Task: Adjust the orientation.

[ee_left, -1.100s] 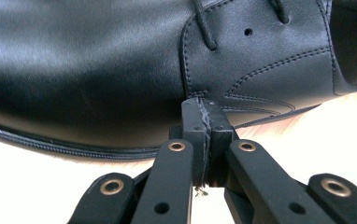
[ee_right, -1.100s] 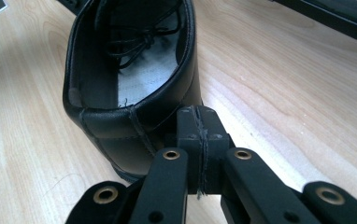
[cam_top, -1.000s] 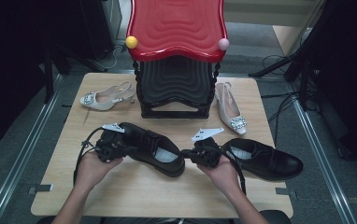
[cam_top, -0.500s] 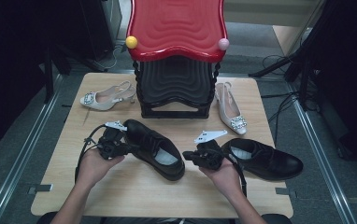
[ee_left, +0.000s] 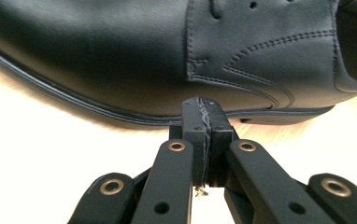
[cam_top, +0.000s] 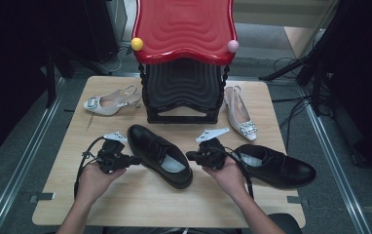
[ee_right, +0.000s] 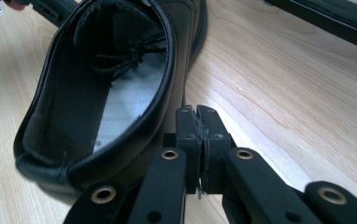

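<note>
While both my jaws are closed on nothing, left gripper (cam_top: pixel 134 160) and right gripper (cam_top: pixel 190 156) press the near black shoe (cam_top: pixel 160 155) from each side.

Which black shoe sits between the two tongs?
The left black lace-up shoe, lying diagonally mid-table; the other black shoe lies right of both tongs.

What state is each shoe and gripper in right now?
Left black shoe: upright on table, angled, a gripper against each side.
Right black shoe: upright, untouched.
Two beige heels: flanking the rack.
Left gripper: jaws shut, empty.
Right gripper: jaws shut, empty.
</note>
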`<state>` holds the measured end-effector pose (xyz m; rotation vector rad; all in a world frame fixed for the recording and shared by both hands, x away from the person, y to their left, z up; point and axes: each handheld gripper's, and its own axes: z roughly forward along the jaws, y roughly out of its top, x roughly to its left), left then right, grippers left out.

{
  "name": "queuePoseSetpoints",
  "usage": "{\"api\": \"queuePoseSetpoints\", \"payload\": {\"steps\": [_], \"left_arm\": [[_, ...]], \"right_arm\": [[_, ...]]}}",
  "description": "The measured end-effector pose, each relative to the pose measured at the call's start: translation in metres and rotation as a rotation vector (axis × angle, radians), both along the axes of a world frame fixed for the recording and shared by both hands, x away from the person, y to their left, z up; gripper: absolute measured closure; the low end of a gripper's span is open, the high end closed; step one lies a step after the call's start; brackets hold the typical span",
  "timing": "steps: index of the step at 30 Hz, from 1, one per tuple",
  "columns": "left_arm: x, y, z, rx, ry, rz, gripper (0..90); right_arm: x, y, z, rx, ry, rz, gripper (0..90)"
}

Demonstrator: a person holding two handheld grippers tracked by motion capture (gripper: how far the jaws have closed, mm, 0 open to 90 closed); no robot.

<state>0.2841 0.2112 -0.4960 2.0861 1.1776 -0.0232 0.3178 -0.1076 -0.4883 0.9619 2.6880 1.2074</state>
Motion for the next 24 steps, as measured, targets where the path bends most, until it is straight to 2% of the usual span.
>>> {"api": "queuePoseSetpoints", "payload": {"steps": [3,5,10,14,18,24], "left_arm": [[-0.001,-0.002,-0.002,-0.007,0.001,-0.006,90.0],[-0.001,-0.007,-0.006,0.003,0.006,-0.013,90.0],[0.001,-0.009,-0.008,-0.001,0.011,-0.017,89.9],[0.003,-0.01,-0.009,0.0,0.019,-0.026,90.0],[0.003,-0.011,-0.01,0.003,0.025,-0.047,89.9],[0.006,-0.012,-0.009,0.004,0.028,-0.056,90.0]], "right_arm": [[0.002,0.005,-0.001,-0.007,0.005,0.013,88.8],[0.004,0.008,-0.002,-0.014,0.008,0.016,89.5],[0.003,0.008,-0.003,0.004,0.042,0.034,89.9],[-0.004,0.01,-0.002,-0.019,0.019,0.046,90.0],[-0.01,0.011,-0.002,-0.009,0.038,0.055,90.0],[-0.017,0.012,-0.001,-0.02,0.041,0.059,90.0]]}}
